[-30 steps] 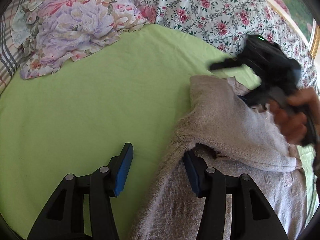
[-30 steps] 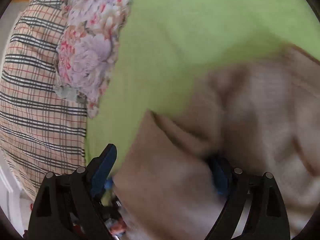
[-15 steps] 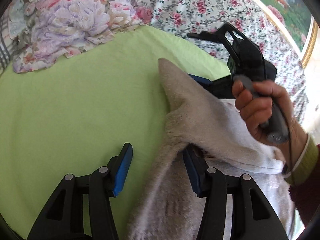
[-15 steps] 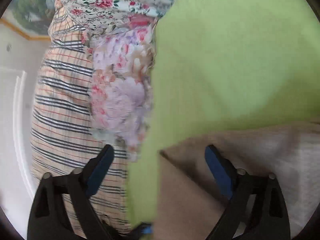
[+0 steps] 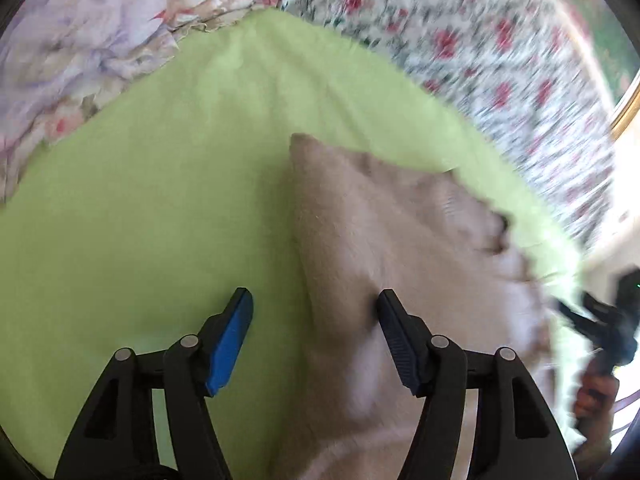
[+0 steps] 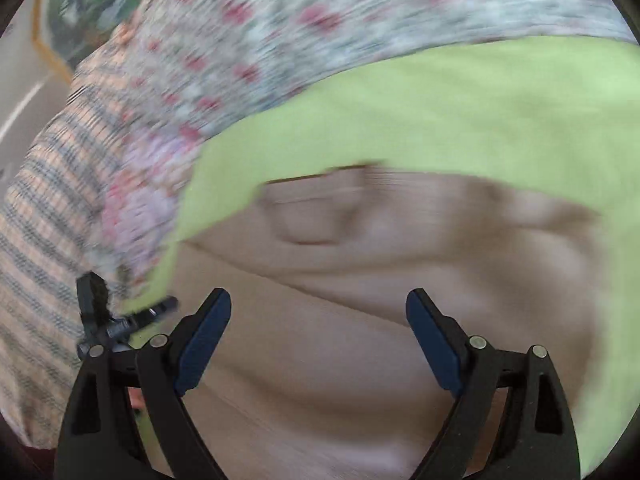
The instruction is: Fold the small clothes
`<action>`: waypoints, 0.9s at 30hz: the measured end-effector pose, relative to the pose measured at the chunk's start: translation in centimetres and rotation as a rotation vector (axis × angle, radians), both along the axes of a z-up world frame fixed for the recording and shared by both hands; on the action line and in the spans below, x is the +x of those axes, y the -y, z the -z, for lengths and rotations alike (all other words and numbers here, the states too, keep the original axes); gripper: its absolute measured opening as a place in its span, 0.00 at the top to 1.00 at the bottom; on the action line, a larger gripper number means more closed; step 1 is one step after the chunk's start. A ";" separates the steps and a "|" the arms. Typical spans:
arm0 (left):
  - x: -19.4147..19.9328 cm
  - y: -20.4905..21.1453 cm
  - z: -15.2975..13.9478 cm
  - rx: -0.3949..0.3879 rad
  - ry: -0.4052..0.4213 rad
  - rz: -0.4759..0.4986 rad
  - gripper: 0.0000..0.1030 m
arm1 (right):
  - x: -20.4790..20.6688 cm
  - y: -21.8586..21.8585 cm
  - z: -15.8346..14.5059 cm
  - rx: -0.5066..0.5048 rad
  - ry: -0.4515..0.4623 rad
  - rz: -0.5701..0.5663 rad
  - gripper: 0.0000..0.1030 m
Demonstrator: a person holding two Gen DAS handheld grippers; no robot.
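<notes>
Lying on a lime-green sheet (image 5: 160, 200): a beige knitted garment (image 5: 380, 240), folded over on itself, one pointed corner reaching toward the middle of the sheet, fold lines running across it in the right wrist view (image 6: 360, 340). Hovering over the garment's left edge: left gripper (image 5: 314, 320), jaws opening, blue left pad over bare sheet, right pad against or just above the knit, nothing pinched between them; the garment's edge passing through the gap. Also showing in the right wrist view as a dark blurred shape at the sheet's left edge (image 6: 116, 320). Hovering above the garment: right gripper (image 6: 318, 320), jaws standing wide and closing slightly, both pads clear of the cloth, holding nothing. Appearing in the left wrist view at the far right edge (image 5: 600, 320), gripped by a hand (image 5: 596, 396). Bordering the sheet: rose-print bedding (image 5: 480, 52) along the far side, a crumpled floral cloth (image 5: 80, 52) in pale purple and pink at the far left corner, and plaid striped fabric (image 6: 40, 240) beyond that. Blurring heavily in both views, finer detail of the knit not telling.
</notes>
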State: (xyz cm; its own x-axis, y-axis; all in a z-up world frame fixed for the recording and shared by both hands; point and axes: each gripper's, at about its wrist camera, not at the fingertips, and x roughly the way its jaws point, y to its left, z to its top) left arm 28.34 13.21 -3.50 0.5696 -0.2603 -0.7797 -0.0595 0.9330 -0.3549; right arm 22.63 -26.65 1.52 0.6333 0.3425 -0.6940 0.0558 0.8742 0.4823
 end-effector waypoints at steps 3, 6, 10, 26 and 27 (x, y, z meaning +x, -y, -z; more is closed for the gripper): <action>0.6 0.9 0.1 0.110 0.011 -0.005 0.49 | -3.9 3.5 0.6 -0.022 -0.031 0.127 0.32; 0.3 1.5 -0.6 0.131 0.022 0.011 0.50 | -5.1 4.0 1.9 -0.039 -0.073 0.124 0.45; -0.5 2.3 -1.1 0.126 0.034 0.042 0.48 | -4.1 2.5 4.0 -0.123 -0.146 0.100 0.46; 0.5 3.4 -0.5 0.139 0.002 0.081 0.53 | -3.9 2.6 3.2 -0.164 -0.062 0.100 0.93; 0.6 3.5 -0.5 0.132 0.008 0.090 0.58 | -4.1 2.4 3.0 -0.155 -0.053 0.096 0.93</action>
State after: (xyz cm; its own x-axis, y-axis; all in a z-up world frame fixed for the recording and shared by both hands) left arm 28.96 9.74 -2.98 0.5544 -0.2066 -0.8062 0.0291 0.9729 -0.2293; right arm 18.54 -29.10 -1.51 0.6188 0.1681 -0.7673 0.1648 0.9273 0.3360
